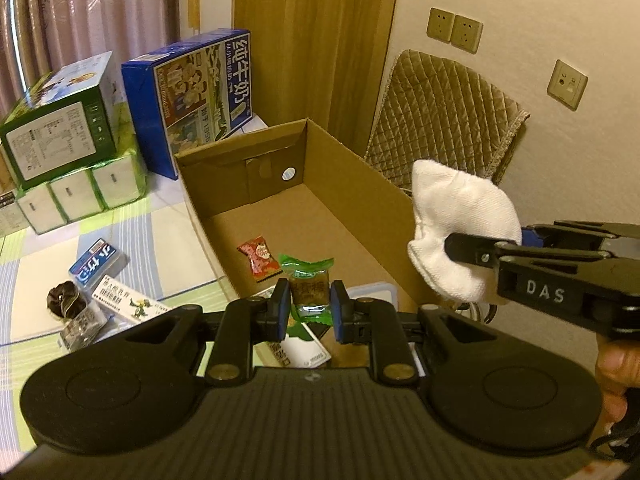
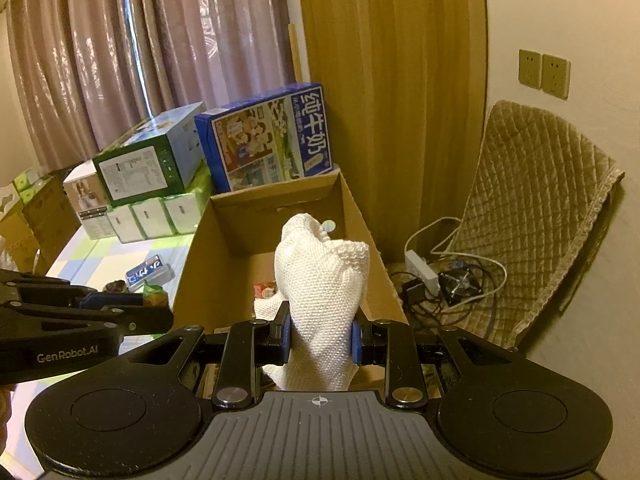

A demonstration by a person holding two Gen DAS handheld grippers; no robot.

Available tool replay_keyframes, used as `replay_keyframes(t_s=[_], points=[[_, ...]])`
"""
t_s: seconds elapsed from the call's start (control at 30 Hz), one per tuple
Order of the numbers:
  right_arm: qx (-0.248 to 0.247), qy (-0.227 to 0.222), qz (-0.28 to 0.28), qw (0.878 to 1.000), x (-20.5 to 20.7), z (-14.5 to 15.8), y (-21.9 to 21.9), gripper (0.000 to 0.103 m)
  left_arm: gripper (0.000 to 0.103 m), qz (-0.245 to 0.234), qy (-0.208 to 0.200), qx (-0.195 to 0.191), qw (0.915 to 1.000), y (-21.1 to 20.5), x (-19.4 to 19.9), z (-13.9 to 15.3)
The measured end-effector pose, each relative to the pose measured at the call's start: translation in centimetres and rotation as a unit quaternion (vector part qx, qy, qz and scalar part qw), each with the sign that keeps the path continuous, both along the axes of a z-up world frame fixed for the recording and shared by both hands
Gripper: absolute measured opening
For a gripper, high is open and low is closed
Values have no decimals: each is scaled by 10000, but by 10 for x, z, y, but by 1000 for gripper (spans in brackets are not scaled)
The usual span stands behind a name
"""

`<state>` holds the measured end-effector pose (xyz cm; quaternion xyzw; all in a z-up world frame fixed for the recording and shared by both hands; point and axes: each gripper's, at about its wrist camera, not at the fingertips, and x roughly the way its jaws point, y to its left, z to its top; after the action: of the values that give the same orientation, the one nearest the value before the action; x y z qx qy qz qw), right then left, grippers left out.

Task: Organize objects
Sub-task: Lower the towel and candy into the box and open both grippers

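My left claw (image 1: pixel 310 309) is right in front of me, and it pinches a green snack (image 1: pixel 309 285) between its two blue pads. The snack hangs over the near end of the box (image 1: pixel 360 184), which is open at the top. A red candy (image 1: pixel 259 258) lies on the box floor, just past the green snack. My right claw (image 2: pixel 321 338) squeezes a white cloth (image 2: pixel 322 280), and the cloth sticks up above the box. In the left view this cloth (image 1: pixel 460 232) is by the right wall of the box. Left of the box, on the mat (image 1: pixel 36 272), lie a small blue pack (image 1: pixel 96 266), a white pack (image 1: pixel 128 302) and a dark lump (image 1: pixel 66 304). Big cartons (image 1: pixel 200 96) stand behind the box by the curtain (image 1: pixel 80 12). A chair (image 2: pixel 536 216) is on the right.
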<state>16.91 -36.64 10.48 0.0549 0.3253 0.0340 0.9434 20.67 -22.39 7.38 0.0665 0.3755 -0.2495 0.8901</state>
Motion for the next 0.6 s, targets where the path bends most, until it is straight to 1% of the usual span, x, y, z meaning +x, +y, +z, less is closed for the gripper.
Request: replay_keyframes(t_s=[0.17,0.6], points=[[4,64,17,10000,9,-6,-3,24,17,-68,23,71,9999,-9,10,-4],[-35,99,42,9999,35,-10,-11,24,17,-131,121,71,9998,-20,37,-15]])
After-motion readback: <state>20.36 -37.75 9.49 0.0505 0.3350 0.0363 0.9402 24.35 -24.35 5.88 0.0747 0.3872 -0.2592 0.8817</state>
